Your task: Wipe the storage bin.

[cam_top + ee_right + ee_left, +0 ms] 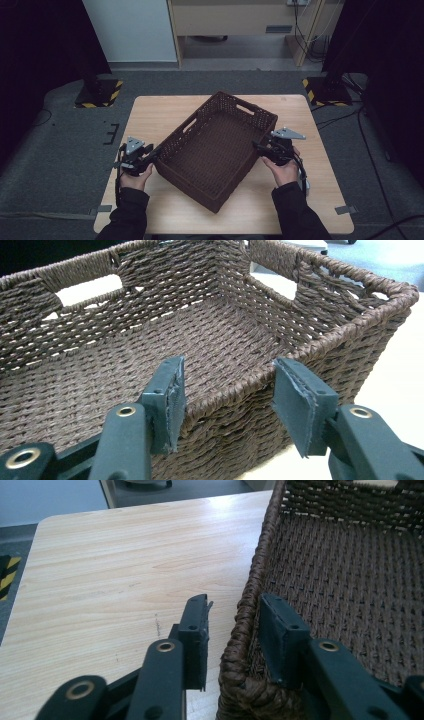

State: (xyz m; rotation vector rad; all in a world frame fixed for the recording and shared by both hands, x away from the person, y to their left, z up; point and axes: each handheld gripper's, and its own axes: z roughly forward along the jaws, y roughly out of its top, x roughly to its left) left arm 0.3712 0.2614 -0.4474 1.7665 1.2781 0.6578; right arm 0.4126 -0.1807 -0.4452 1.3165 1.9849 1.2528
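I have the brown woven basket (pixel 215 150) sitting skewed on the wooden table (pixel 150 120), one corner pointing toward me, its handle cut-outs on the far walls. Nothing inside it that I can see.

My left gripper (pixel 152 154) sits at the basket's left wall. In the left gripper view the jaws straddle the braided rim (pixel 245 615) — one pad outside over the tabletop (pixel 125 565), the other inside over the woven floor. There is a visible gap between the outer pad and the rim, so the jaws are parted and not pinching; on the inner pad I cannot tell whether it touches the weave.

My right gripper (pixel 258 148) is at the basket's right wall. In the right gripper view its jaws stand wide, set along the near rim (pixel 230 387), with the rim running across between them — neither pad presses on it. Beyond them the basket (pixel 200 330) opens out to the far wall.
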